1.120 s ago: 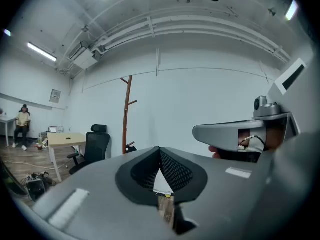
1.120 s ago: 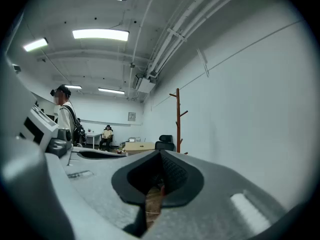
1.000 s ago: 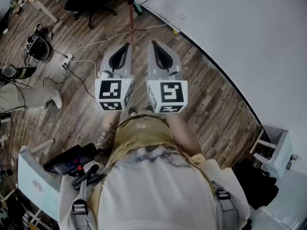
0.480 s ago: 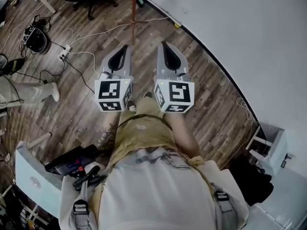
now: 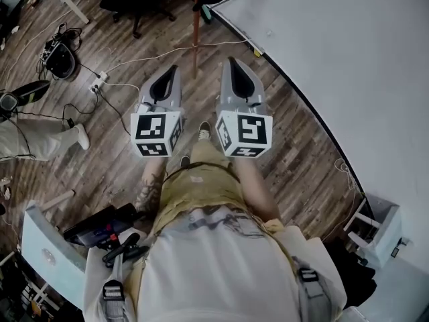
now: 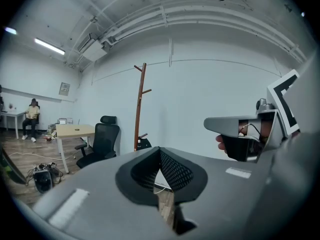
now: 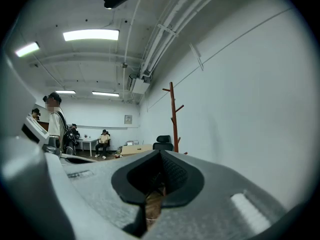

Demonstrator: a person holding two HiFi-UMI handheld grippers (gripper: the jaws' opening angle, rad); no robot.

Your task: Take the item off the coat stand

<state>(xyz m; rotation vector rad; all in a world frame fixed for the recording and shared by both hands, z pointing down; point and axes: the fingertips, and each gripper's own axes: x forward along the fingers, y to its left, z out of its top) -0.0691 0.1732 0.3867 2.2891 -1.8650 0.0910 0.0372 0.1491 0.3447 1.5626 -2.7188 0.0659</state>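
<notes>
"Where's the thing that has to come off?"

"Dead ahead, at twelve o'clock. That's the coat stand (image 5: 196, 39) close to the white wall (image 5: 348, 59), and a dark item (image 6: 144, 143) hangs low on its pole. From here I can't say whether it's a bag or a garment."

"And the grippers?"

"Both are held out in front, side by side, well apart from the stand. The left gripper (image 5: 174, 67) has its jaws pressed together with nothing in them. The right gripper (image 5: 232, 62) is the same, closed and empty."

"So nothing's been grabbed yet."

"No, I'd call this the approach. To do it well, walk straight toward twelve and mind the white cable (image 5: 154, 54) lying across the floor. Keep clear of the office chair (image 5: 137, 2) at eleven o'clock too. I'd spread one pair of jaws on the way in, not at the peg. Then come at the item from the side away from the wall and pinch it near where it hangs. Lift it up and off — a sideways tug could rock that thin pole. The spare gripper could steady the pole if it sways."
</notes>
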